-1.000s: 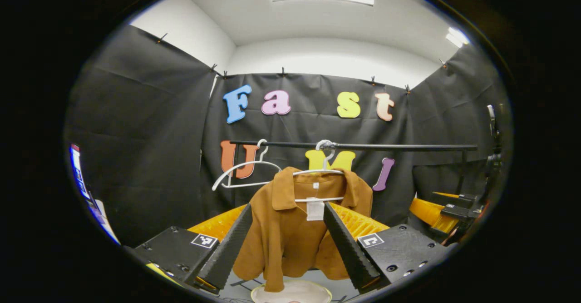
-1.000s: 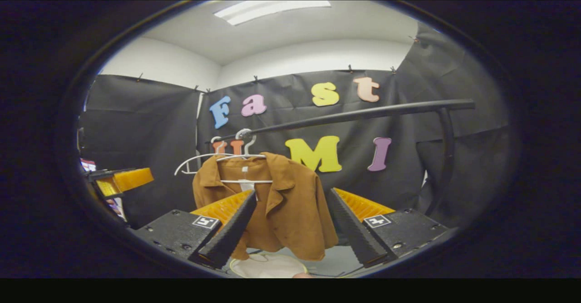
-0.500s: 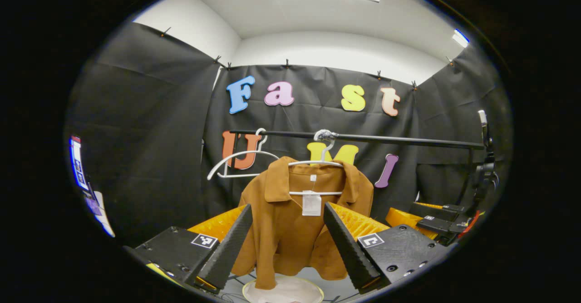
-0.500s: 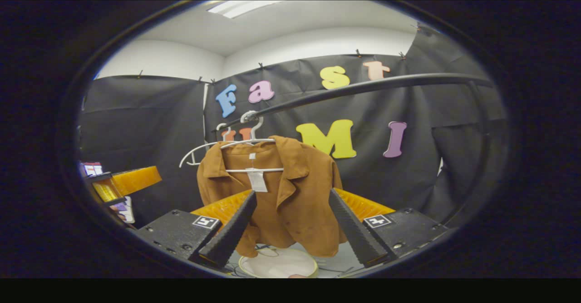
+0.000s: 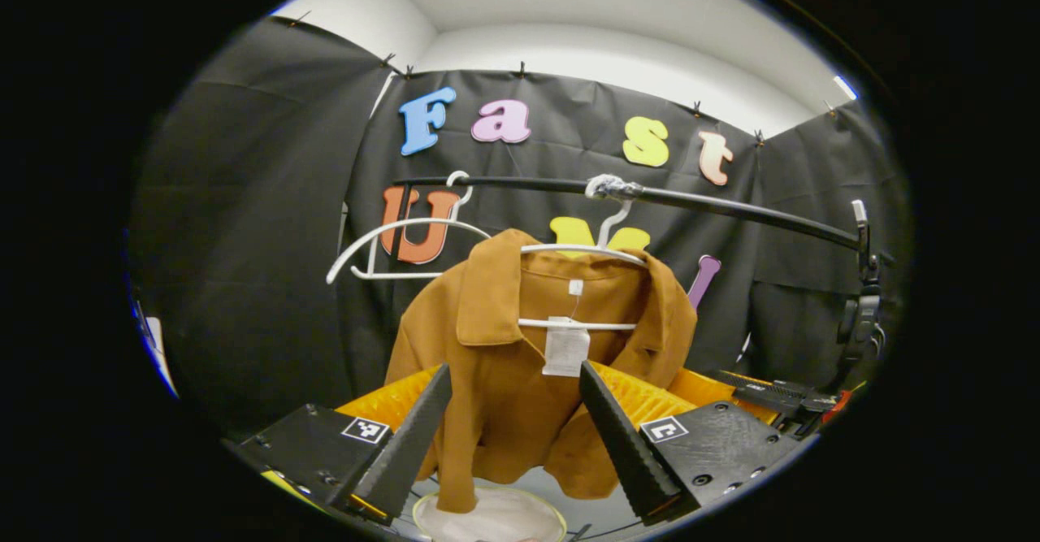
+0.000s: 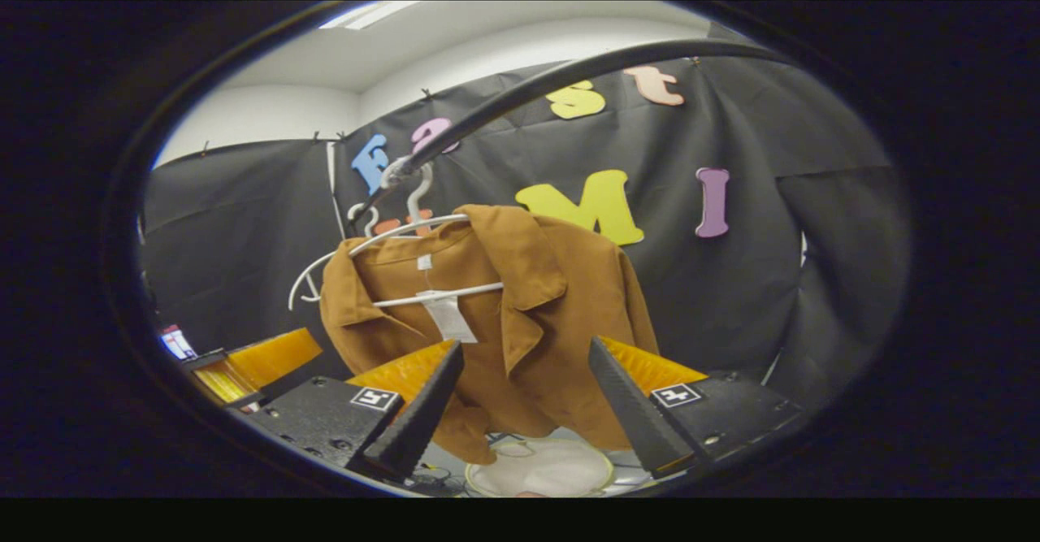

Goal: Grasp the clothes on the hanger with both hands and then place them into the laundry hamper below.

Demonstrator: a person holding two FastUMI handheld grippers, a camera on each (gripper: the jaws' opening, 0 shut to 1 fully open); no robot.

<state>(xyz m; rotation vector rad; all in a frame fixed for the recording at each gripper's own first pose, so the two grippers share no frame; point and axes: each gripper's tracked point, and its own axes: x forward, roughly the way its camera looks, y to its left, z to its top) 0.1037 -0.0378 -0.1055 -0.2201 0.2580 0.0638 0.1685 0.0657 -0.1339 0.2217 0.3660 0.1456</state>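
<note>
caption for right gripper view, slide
Open right gripper faces a brown jacket on a white hanger, hamper below.

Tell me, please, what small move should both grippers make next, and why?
Probably ease both forward onto the brown jacket: the left gripper and right gripper are open with nothing between their fingers, and the jacket hangs on its white hanger above the hamper.

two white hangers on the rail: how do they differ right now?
The nearer hanger carries the brown jacket; the far hanger is bare. The nearer hanger's hook sits at a wrapped spot mid-rail; the far hanger hooks near the rail's end. The nearer hanger is mostly covered by the collar; the far hanger's arm shows fully. Both are white, thin and hung from one rail.
</note>
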